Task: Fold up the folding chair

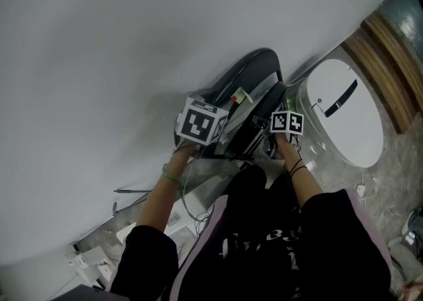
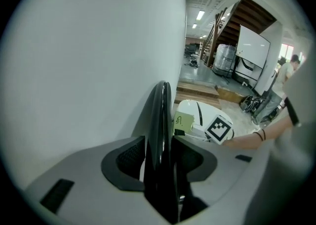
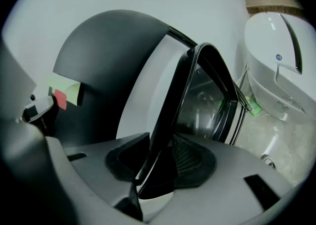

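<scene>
The black folding chair [image 1: 254, 71] stands folded flat on edge against the white wall [image 1: 119, 42]. A yellow-green sticky note [image 1: 239, 96] with a red tab is stuck on it. My left gripper [image 1: 221, 135] sits at the chair's near left side. In the left gripper view its jaws [image 2: 159, 157] straddle the thin black chair edge [image 2: 160, 115], with a slit of light beside the left pad. My right gripper [image 1: 272, 133] is at the chair's right side. In the right gripper view its pads [image 3: 160, 157] close on the chair's slanted frame edge [image 3: 182, 85].
A white rounded lidded bin [image 1: 347, 111] stands just right of the chair, close to my right gripper. A wooden step [image 1: 386, 61] lies beyond it. White boxes and cables [image 1: 99, 260] lie on the floor at lower left. The person's dark clothing fills the lower middle.
</scene>
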The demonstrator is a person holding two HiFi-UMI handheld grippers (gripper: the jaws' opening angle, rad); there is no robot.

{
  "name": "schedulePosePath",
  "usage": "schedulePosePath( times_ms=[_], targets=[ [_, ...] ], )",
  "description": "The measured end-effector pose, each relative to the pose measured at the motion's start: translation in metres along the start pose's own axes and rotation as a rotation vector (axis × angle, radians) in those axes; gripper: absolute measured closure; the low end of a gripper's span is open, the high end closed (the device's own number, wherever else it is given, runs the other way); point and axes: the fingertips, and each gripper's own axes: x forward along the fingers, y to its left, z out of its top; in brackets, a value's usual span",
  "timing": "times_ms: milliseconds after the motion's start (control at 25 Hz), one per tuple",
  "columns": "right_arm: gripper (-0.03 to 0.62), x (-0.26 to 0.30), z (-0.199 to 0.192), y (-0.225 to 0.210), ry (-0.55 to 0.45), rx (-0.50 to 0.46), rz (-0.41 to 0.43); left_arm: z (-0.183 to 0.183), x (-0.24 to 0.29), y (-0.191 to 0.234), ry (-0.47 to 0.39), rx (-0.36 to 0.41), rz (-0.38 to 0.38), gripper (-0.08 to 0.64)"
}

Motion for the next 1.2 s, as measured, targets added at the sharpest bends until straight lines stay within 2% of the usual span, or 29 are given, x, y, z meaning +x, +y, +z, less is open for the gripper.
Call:
schedulePosePath(
  times_ms=[240,480,560,920,1040,1200],
  targets=[
    [0.465,-0.032,-0.006,0.004,-0.010,-0.036,0.022,0.000,-0.023,0.008,-0.060,-0.129,0.001,0.391],
    [0.466,-0.072,-0.004,0.017,-0.050,-0.059,0.053,0.003,-0.072,0.007,-0.220,-0.260,0.046,0.392],
    [0.491,-0.087,-0.001,0.029,-0.068,-0.071,0.072,0.001,-0.082,-0.002,-0.281,-0.307,0.044,0.392],
    [0.532,-0.158,-0.009,0.080,-0.071,-0.236,0.167,-0.018,-0.084,-0.086,-0.422,-0.496,0.014,0.400],
    [0.541,-0.182,-0.018,0.083,-0.059,-0.297,0.182,-0.030,-0.078,-0.120,-0.420,-0.544,0.010,0.444],
    [0.551,-0.208,-0.034,0.084,-0.034,-0.324,0.217,-0.052,-0.072,-0.156,-0.458,-0.627,0.060,0.505]
  ],
)
